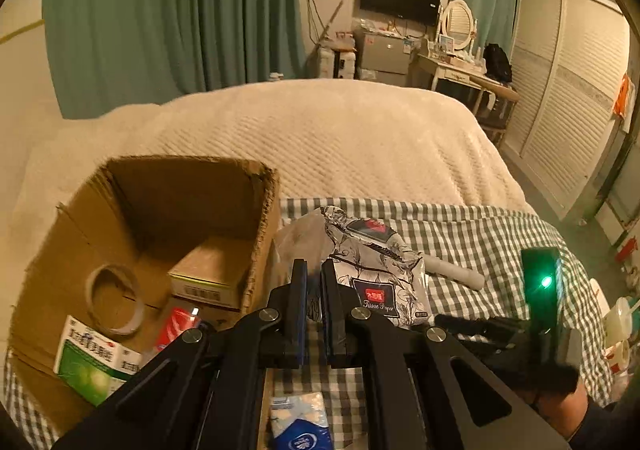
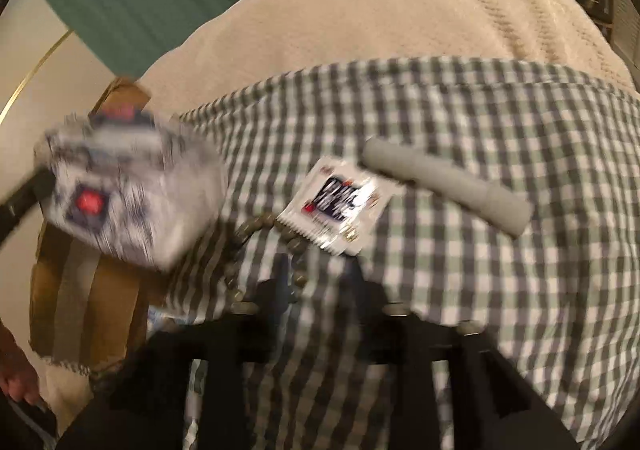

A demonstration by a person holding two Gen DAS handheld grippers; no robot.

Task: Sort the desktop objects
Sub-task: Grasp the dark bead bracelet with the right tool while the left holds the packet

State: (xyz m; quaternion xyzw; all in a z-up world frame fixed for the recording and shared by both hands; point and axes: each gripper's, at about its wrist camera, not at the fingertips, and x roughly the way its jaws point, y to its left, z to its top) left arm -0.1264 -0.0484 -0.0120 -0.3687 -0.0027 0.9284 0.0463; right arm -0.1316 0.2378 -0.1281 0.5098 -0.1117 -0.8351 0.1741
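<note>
Box already holds tape and cartons; left gripper clamped on tissue pack; right gripper apart, empty; sachet, beads, grey tube remain.

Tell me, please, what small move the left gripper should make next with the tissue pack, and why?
Probably carry it left over the cardboard box and open. The left gripper is pinched on the tissue pack, which hangs lifted beside the box wall; the box already holds sorted items.
</note>
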